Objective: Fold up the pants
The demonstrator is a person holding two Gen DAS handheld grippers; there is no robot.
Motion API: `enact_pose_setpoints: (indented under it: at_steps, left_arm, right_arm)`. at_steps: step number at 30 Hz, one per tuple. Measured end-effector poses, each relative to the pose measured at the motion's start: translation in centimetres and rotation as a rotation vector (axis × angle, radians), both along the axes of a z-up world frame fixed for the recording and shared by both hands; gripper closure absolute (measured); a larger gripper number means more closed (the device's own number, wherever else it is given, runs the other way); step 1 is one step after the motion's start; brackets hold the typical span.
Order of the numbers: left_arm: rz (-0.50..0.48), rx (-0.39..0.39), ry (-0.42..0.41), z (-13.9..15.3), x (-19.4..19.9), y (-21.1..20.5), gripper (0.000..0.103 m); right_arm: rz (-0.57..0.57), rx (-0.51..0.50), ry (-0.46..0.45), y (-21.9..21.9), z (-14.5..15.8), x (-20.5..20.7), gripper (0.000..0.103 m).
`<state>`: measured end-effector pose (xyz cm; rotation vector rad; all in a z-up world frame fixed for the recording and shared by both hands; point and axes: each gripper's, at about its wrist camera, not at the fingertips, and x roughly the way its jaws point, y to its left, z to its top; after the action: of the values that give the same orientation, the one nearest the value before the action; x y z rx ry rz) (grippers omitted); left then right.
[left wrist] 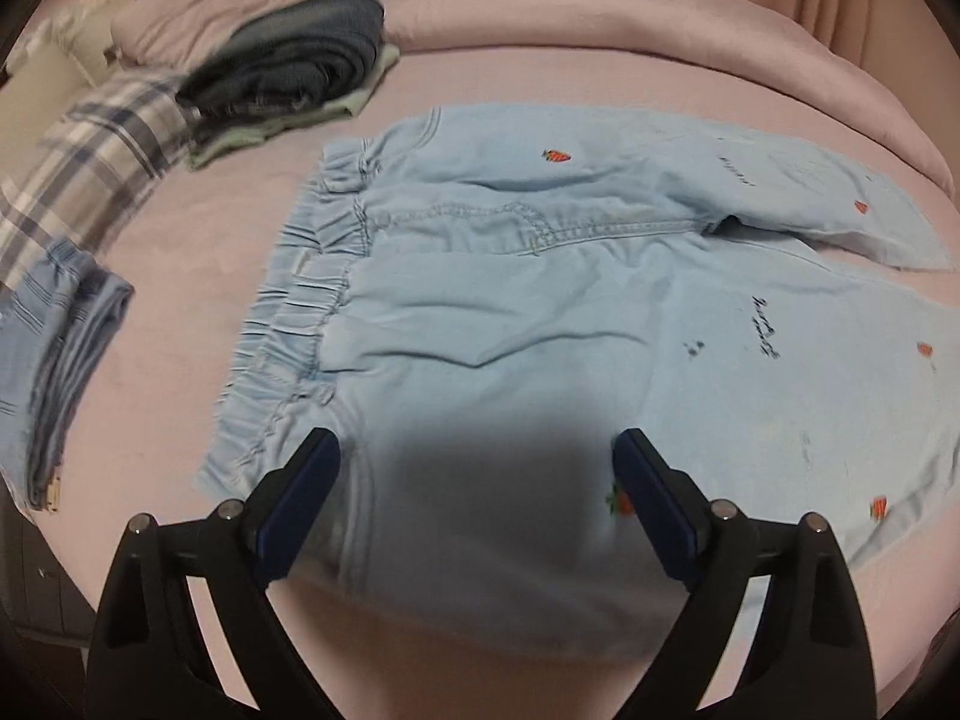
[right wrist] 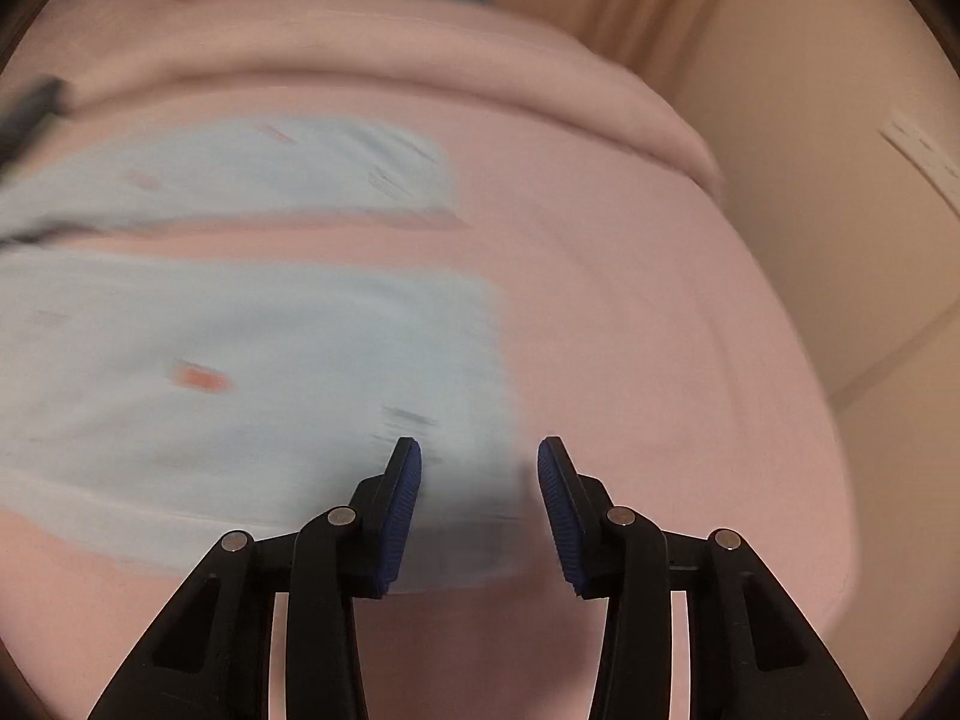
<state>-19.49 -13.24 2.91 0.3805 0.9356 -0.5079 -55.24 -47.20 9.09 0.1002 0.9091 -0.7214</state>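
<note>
Light-blue pants [left wrist: 540,312] with small red strawberry motifs lie spread flat on a pink bed [left wrist: 180,276], elastic waistband at 9 o'clock and both legs running toward 3 o'clock, parted past the crotch. The left gripper [left wrist: 477,462] hovers over the near hip at 6 o'clock, its blue-padded fingers [left wrist: 300,504] spread wide and holding nothing, its shadow on the cloth. In the blurred right wrist view, the right gripper [right wrist: 480,474] hangs above the hem corner of the near leg [right wrist: 270,396], fingers [right wrist: 402,510] partly spread with nothing between them; whether they touch the fabric cannot be told. At 10 o'clock, a stack of folded dark garments [left wrist: 294,72] sits by a plaid cloth [left wrist: 90,162]; folded blue-striped fabric [left wrist: 54,360] rests at 9 o'clock.
</note>
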Motion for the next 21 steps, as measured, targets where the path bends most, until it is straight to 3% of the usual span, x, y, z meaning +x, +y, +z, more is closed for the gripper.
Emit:
enact_pose_setpoints:
  at_steps: [2, 4, 9, 14, 21]
  left_arm:
    - [-0.019, 0.031, 0.012, -1.3, -0.3, 0.1, 0.006]
    - [-0.015, 0.02, 0.036, -2.5, 0.1, 0.5, 0.005]
    - [-0.016, -0.041, 0.068, -0.7, 0.1, 1.7, 0.007]
    - [0.007, -0.093, 0.025, 1.0, 1.0, 2.2, 0.007]
    - [0.034, -0.108, -0.013, 1.9, 6.3, 1.0, 0.007]
  right_arm:
    - [0.058, 0.026, 0.029, 1.6, -1.5, 1.0, 0.059]
    - [0.061, 0.065, 0.127, 1.7, -4.6, 2.6, 0.059]
    - [-0.015, 0.119, 0.07, 2.5, -2.8, 2.2, 0.056]
    - [0.115, 0.128, 0.0, 4.7, -1.3, 5.5, 0.049]
    - [0.391, 0.222, -0.046, 8.9, -0.7, 15.6, 0.048]
